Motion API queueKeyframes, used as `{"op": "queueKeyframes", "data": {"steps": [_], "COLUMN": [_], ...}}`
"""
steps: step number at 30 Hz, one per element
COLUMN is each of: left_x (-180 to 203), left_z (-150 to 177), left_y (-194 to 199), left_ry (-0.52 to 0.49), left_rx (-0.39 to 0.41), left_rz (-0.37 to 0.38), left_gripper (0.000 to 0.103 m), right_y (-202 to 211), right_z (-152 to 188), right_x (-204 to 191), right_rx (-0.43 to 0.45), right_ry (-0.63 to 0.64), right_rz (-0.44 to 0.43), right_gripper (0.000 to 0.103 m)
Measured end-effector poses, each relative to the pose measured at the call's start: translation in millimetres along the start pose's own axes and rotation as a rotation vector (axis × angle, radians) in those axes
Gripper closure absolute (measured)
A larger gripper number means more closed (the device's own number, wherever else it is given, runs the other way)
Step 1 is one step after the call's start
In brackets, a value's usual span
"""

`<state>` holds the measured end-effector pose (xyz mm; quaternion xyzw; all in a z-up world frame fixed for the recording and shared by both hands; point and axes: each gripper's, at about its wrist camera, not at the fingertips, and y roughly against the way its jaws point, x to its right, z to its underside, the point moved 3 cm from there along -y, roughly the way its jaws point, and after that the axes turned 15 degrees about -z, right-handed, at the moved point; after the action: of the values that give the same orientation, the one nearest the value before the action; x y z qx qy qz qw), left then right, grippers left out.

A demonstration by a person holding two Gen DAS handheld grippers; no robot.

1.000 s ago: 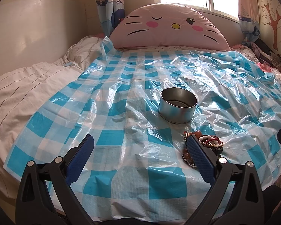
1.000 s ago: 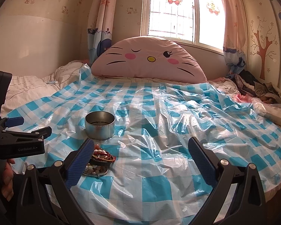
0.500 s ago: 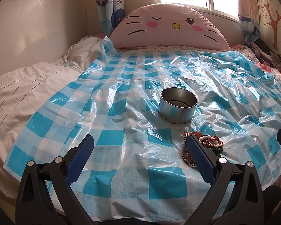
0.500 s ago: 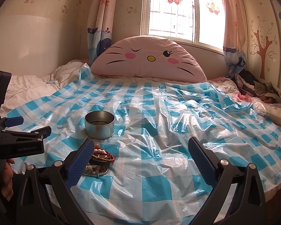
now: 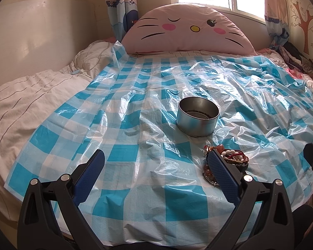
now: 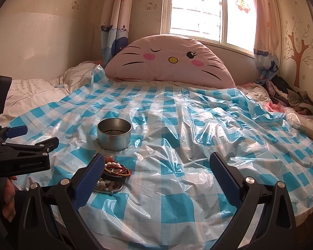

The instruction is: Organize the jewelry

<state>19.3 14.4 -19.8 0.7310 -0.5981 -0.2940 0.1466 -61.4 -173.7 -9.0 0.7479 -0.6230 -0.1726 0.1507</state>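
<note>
Nothing's moved over the last second, sorting not started.
I hold both hand-held grippers, left (image 5: 154, 178) and right (image 6: 156, 179), wide open and empty; bracelet pile (image 6: 114, 171) sits near the tin (image 6: 114, 134).

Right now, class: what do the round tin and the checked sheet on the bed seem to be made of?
Round tin: probably thin metal with a dull silver finish; its wall mirrors the blue checks and has a rolled base rim.
Checked sheet: apparently thin plastic film, glossy and half see-through; it crinkles sharply and glares under the window light.
</note>
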Motion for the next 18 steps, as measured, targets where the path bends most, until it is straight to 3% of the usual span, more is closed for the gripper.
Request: {"op": "queueKeyframes", "data": {"steps": [3, 6, 8, 11, 16, 18], "left_x": [3.3, 3.4, 2.8, 2.8, 2.6, 8.6], "left_z": [-0.2, 0.0, 0.0, -0.1, -0.2, -0.8], "left_y": [-0.3, 0.6, 0.4, 0.5, -0.1, -1.7], "left_ry": [-0.014, -0.012, -0.010, -0.012, -0.015, -0.055], "left_rx": [-0.004, 0.001, -0.001, 0.001, -0.002, -0.022], "left_rz": [0.000, -0.001, 0.002, 0.000, 0.003, 0.076], "left_gripper": [0.007, 0.007, 0.007, 0.007, 0.007, 0.007], "right_y": [-8.1, -17.6, -12.9, -9.9, -10.4, -7.5], "right_z": [1.5, 3.9, 4.3, 1.8, 2.7, 1.5], "right_x": [-1.8, -1.7, -0.4, -6.1, -5.8, -3.7], "right_rx": [0.019, -0.058, -0.036, 0.069, 0.009, 0.005], "right_ry": [0.002, 0.025, 0.046, 0.110, 0.085, 0.074], "right_rz": [-0.010, 0.005, 0.013, 0.049, 0.030, 0.018], "right_gripper": [0.007, 0.007, 0.007, 0.007, 0.007, 0.007]}}
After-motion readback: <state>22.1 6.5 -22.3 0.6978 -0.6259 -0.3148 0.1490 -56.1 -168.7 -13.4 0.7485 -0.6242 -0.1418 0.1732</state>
